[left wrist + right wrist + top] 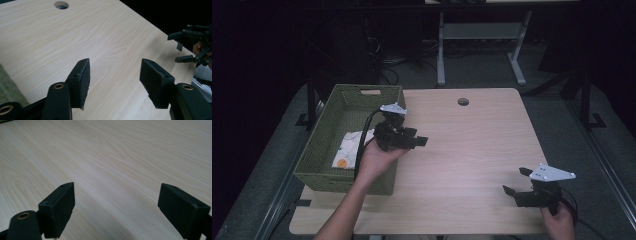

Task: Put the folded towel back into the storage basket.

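Hovering left of centre in the high view, the left gripper (419, 140) sits just past the right rim of one green woven basket (319, 150), jaws apart with nothing between them. One white packet (347, 150) with an orange spot lies inside the basket, at middle left of the frame. The right gripper (517, 181), lower right, has its jaws spread wide and empty above one pale wooden table (472, 145). One round hole (463, 101) marks the table's far edge.
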Tool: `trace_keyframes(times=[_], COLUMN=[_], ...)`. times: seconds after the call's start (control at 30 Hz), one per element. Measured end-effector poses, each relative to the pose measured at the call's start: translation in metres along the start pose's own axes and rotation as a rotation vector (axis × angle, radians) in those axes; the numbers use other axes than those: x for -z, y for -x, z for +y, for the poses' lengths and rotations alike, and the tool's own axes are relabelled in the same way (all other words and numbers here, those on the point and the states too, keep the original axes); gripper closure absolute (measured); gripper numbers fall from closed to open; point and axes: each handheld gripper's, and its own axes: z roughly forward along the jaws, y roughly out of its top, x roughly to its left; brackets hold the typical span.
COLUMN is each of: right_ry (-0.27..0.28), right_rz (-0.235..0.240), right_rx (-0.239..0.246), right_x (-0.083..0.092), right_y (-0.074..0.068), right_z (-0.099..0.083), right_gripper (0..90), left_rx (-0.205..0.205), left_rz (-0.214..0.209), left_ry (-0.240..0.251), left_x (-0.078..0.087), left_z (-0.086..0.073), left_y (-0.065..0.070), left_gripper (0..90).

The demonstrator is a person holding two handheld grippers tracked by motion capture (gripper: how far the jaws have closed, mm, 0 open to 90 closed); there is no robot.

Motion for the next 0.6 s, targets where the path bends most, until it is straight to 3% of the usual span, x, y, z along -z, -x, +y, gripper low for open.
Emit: trace_keyframes(times=[0.17,0.6], right_ry=[0.002,0.0], right_rz=[0.001,0.008], right_rx=[-0.001,0.003], right_x=[-0.001,-0.001], right_y=[0.0,0.001], right_z=[0.0,-0.001], right_gripper=[13.9,13.9], left_rx=[-0.016,-0.052], left_rz=[-0.015,-0.04], left_ry=[-0.029,-0.034], left_x=[-0.012,-0.044], left_z=[0.0,-0.005], left_y=[0.007,0.031], left_gripper=[42.2,41.7])
